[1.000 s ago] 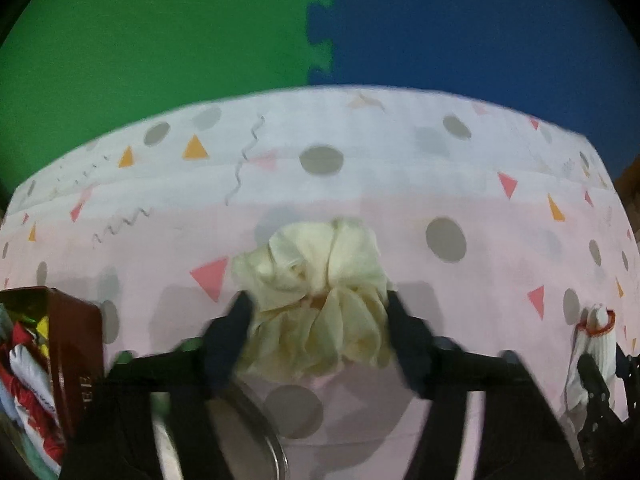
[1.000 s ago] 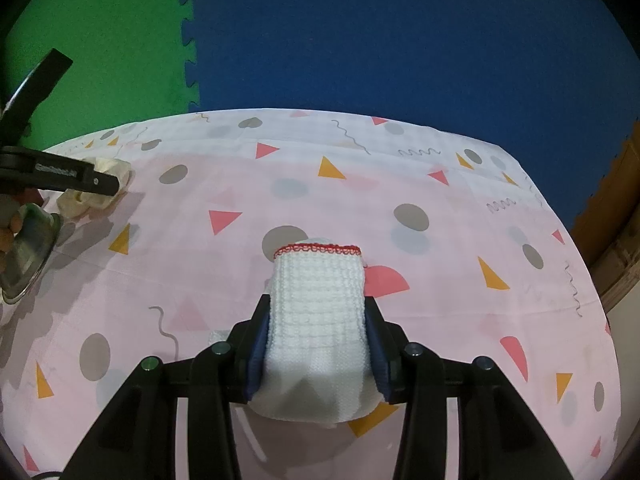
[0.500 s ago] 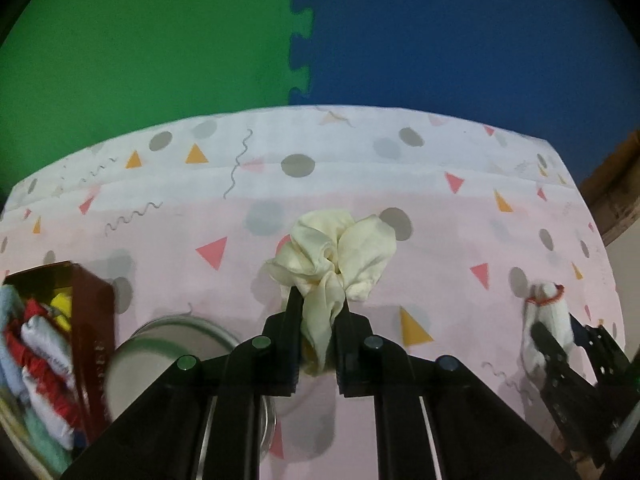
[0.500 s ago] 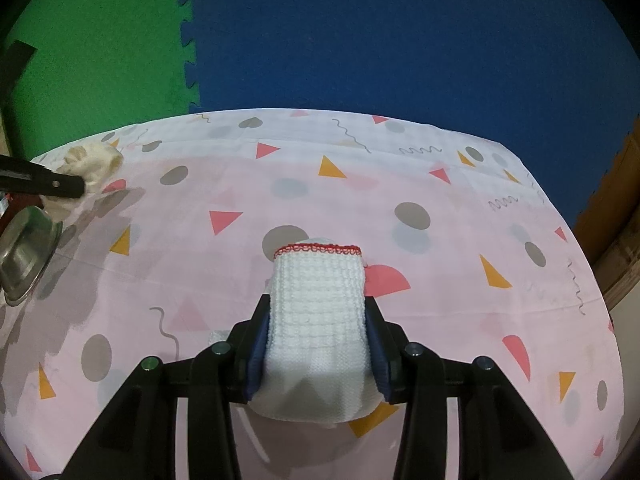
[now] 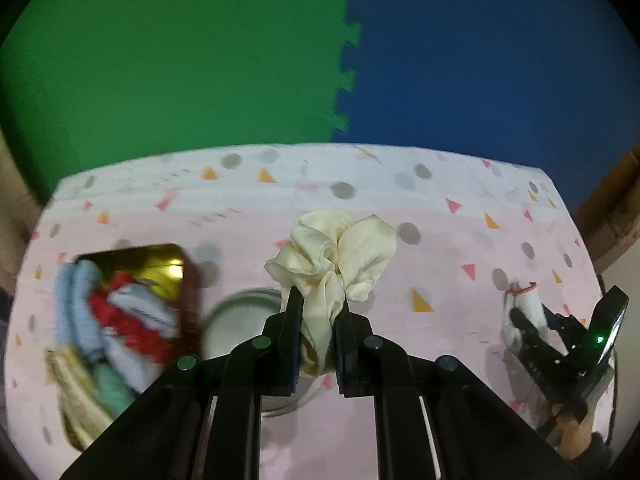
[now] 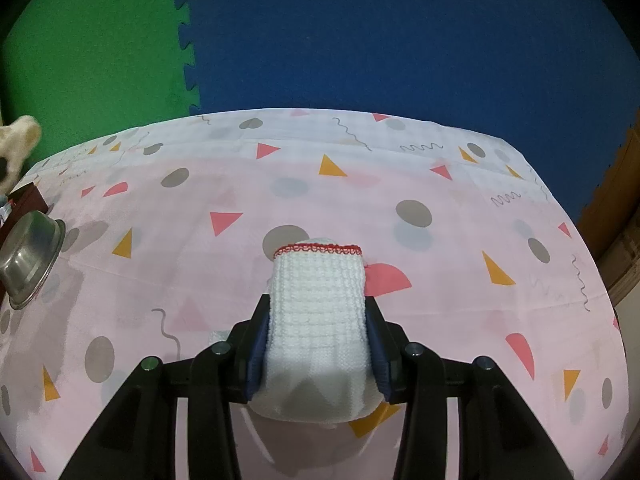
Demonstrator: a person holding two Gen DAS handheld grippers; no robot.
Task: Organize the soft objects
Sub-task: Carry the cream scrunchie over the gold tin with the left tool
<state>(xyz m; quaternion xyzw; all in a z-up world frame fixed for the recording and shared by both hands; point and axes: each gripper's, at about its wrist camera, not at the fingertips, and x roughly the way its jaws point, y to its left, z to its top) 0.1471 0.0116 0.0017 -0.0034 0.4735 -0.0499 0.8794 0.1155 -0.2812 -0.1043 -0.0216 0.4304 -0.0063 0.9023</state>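
A cream scrunchie (image 5: 336, 252) hangs pinched in my left gripper (image 5: 318, 312), lifted above the pink patterned tablecloth (image 5: 440, 248). Its puffed end also shows at the far left edge of the right wrist view, scrunchie (image 6: 18, 140). My right gripper (image 6: 318, 320) is shut on a white knitted sock with a red trim (image 6: 318, 300), held just over the cloth. In the left wrist view that same sock (image 5: 524, 304) and the right gripper (image 5: 536, 320) sit at the far right.
A dark red box with a gold inside (image 5: 188, 280), full of several rolled soft items (image 5: 112, 320), stands at the left. A steel bowl (image 5: 236, 320) (image 6: 28, 264) sits beside it, below the scrunchie. Green and blue foam mats (image 6: 360, 40) lie beyond the table edge.
My left gripper closed on the scrunchie and lifted it off the cloth; the box and bowl came fully into view below. The right gripper with the sock stayed put.
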